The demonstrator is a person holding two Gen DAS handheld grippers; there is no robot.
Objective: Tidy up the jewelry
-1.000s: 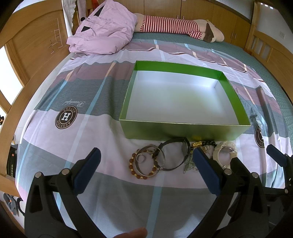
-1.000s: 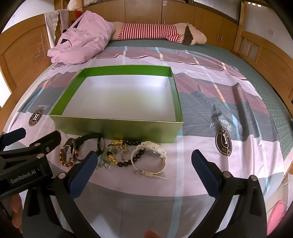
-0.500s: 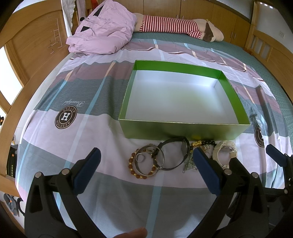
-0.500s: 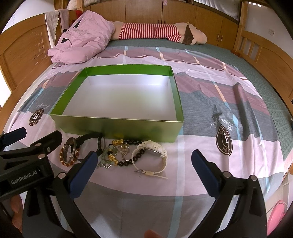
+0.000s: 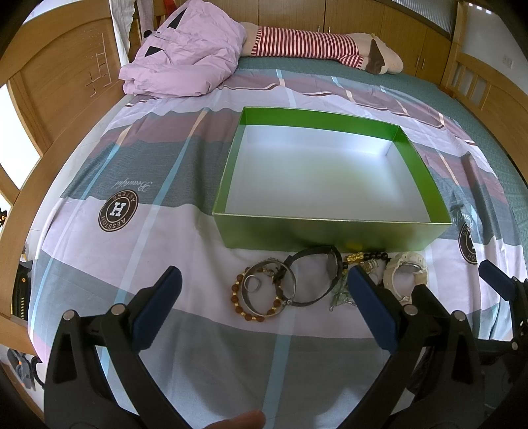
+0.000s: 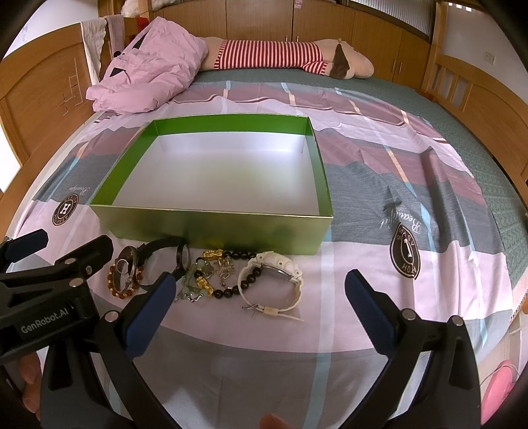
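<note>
While the jewelry lies in a loose row on the bed sheet (image 5: pixel 184 237), it sits just in front of the near wall of the green box (image 5: pixel 330 232), none of it inside. From the left wrist view the row runs, left to right: an amber bead bracelet (image 5: pixel 255 305) with a silver bangle (image 5: pixel 267 288) lying over it and a small ring (image 5: pixel 253 286) inside the loop, then a black-strapped watch (image 5: pixel 316 277), a tangle of gold and dark beads, and a white watch (image 5: pixel 407 270) at the far right. In the right wrist view the black bead bracelet (image 6: pixel 231 277) overlaps the white watch's strap, with gold charms (image 6: pixel 209 255) and pale green pieces (image 6: pixel 191 283) bunched beside it.

Open-topped, the box shows a bare white floor.

Spread wide and holding nothing, the left gripper (image 5: pixel 262 303) hovers above the bangle and bracelet. Equally wide apart, the right gripper (image 6: pixel 260 303) hangs empty over the white watch, close beside the left one.

Beyond the box, a pink garment (image 5: pixel 184 62) and a striped plush toy (image 5: pixel 313 44) lie at the head of the bed, against a wooden headboard (image 6: pixel 330 29).
</note>
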